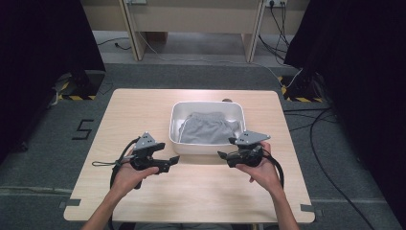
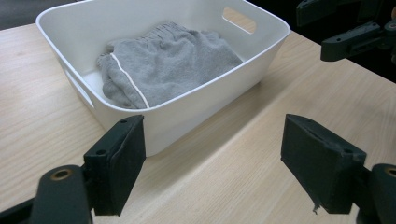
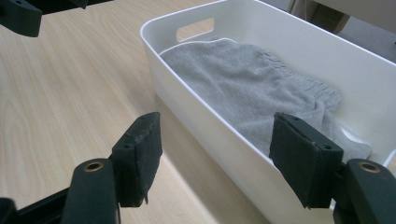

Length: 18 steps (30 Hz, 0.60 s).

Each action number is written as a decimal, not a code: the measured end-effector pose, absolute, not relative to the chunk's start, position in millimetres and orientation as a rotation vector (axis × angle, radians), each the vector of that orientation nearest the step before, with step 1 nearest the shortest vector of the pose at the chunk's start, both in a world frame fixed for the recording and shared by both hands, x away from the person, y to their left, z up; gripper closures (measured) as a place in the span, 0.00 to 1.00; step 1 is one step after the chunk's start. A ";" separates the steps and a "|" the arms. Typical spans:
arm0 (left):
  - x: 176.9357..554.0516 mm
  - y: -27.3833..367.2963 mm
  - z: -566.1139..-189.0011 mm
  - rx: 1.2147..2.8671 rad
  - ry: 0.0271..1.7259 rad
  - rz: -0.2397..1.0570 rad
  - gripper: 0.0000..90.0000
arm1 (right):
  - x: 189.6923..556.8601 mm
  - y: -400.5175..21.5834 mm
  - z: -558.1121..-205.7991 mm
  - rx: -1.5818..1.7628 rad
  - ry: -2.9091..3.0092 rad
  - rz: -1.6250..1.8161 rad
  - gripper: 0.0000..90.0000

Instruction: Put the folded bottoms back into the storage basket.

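Note:
A white plastic bin (image 1: 207, 146) stands on the wooden table (image 1: 139, 110), with grey folded shorts (image 1: 207, 127) lying in it. In the left gripper view the shorts (image 2: 163, 65) show a thin white stripe inside the bin (image 2: 187, 112). My left gripper (image 1: 175, 160) hovers just left of the bin's near wall, jaws open and empty (image 2: 212, 168). Right of that near wall, my right gripper (image 1: 222, 155) points left, open too (image 3: 217, 158), its jaws standing either side of the bin's rim (image 3: 205, 116) without touching it. The shorts (image 3: 243, 84) lie beyond.
The table's near half lies bare between the two hands. Cables (image 1: 330, 143) run across the grey floor on the right, and black curtains stand at both sides. Wooden furniture legs (image 1: 134, 43) stand behind the table.

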<state>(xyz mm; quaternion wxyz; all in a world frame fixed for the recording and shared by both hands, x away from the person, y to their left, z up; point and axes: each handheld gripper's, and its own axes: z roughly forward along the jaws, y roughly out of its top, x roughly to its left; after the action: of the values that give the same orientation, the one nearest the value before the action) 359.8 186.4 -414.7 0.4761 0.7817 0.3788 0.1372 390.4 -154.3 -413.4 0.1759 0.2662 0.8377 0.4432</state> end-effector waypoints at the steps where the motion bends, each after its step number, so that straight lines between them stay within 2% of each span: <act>1: 358.8 186.8 -415.2 1.911 0.924 0.337 0.24 | 389.0 -154.9 -413.9 0.756 2.372 1.253 0.38; 18: 344.6 198.0 -433.1 1.919 0.937 0.351 0.22 | 370.4 -163.9 -430.9 0.788 2.369 1.261 0.32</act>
<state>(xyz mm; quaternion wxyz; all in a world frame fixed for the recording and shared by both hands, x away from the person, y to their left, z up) 344.6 198.0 -433.1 0.4693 0.7829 0.3824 0.1431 370.4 -163.9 -430.9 0.1716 0.2775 0.8345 0.4441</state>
